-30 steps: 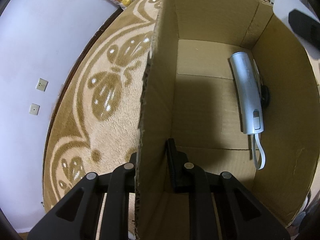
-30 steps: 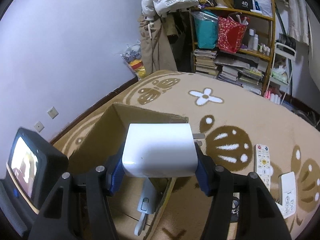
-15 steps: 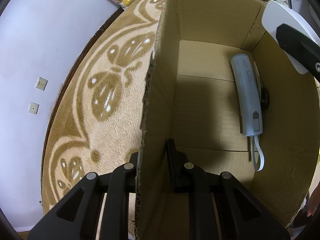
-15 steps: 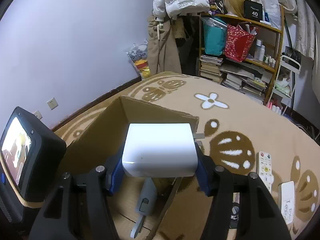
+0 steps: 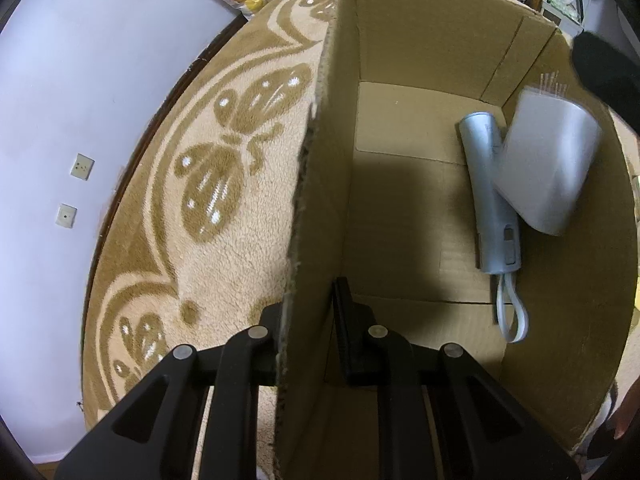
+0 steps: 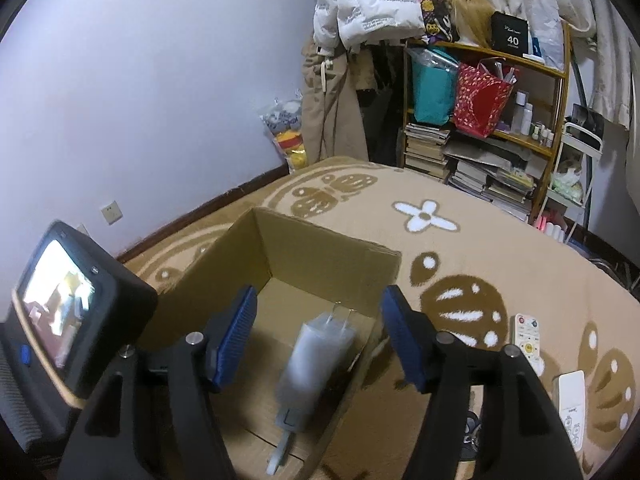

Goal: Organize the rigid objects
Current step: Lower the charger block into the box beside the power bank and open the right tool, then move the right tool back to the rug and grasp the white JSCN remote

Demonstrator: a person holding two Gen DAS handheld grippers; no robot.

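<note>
White charger [image 6: 316, 350] drops from the just-opening right claw [image 6: 320, 336] into the cardboard box [image 5: 424, 28] beside a silver device [image 5: 490, 196]; left claw [image 5: 308, 320] pinches the box wall; remotes [image 6: 528, 338] remain on the carpet.

A black box [image 6: 509, 32] on the top shelf [image 6: 520, 65] bears the number "40"; nothing else is legible.

white charger [image 6: 316, 356] motion-blurred, covers pt of silver device [image 5: 490, 196], remote [image 6: 572, 412] cut by frame edge
</note>
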